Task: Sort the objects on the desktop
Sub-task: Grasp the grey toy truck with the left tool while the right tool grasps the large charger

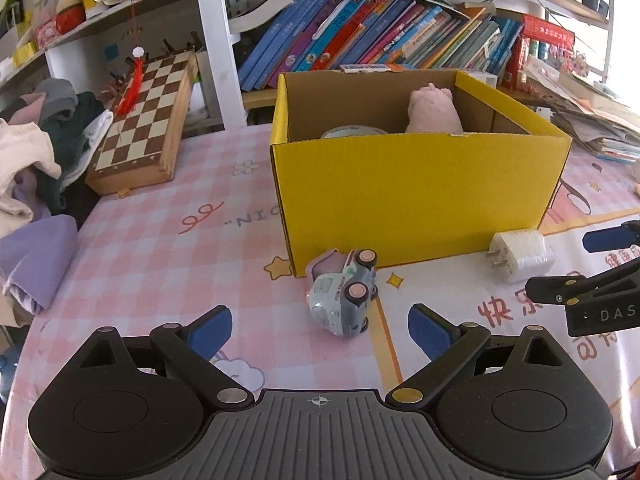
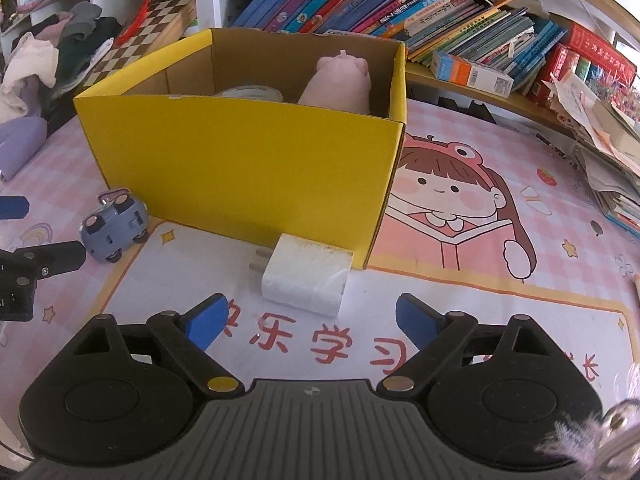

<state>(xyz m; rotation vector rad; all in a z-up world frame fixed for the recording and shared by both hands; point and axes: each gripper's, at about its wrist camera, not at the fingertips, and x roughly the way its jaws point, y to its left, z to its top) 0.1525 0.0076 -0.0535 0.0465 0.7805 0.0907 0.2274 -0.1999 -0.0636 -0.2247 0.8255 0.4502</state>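
Observation:
A yellow cardboard box point(image 1: 416, 188) stands on the table and holds a pink plush toy point(image 1: 434, 110) and a roll of tape point(image 1: 354, 132). A small grey-blue toy car point(image 1: 344, 294) lies on its side in front of the box. My left gripper point(image 1: 320, 330) is open and empty, just short of the car. A white charger plug point(image 2: 306, 280) lies by the box's near corner. My right gripper point(image 2: 308, 324) is open and empty, just short of the plug. The box point(image 2: 244, 164), the car point(image 2: 114, 226) and the plush toy point(image 2: 340, 84) also show in the right wrist view.
A folded chessboard point(image 1: 148, 116) leans at the back left beside a pile of clothes point(image 1: 36, 152). Shelves of books point(image 1: 360, 36) stand behind the box. Stacked papers point(image 2: 604, 152) lie at the right. The table has a pink cartoon cover point(image 2: 460, 208).

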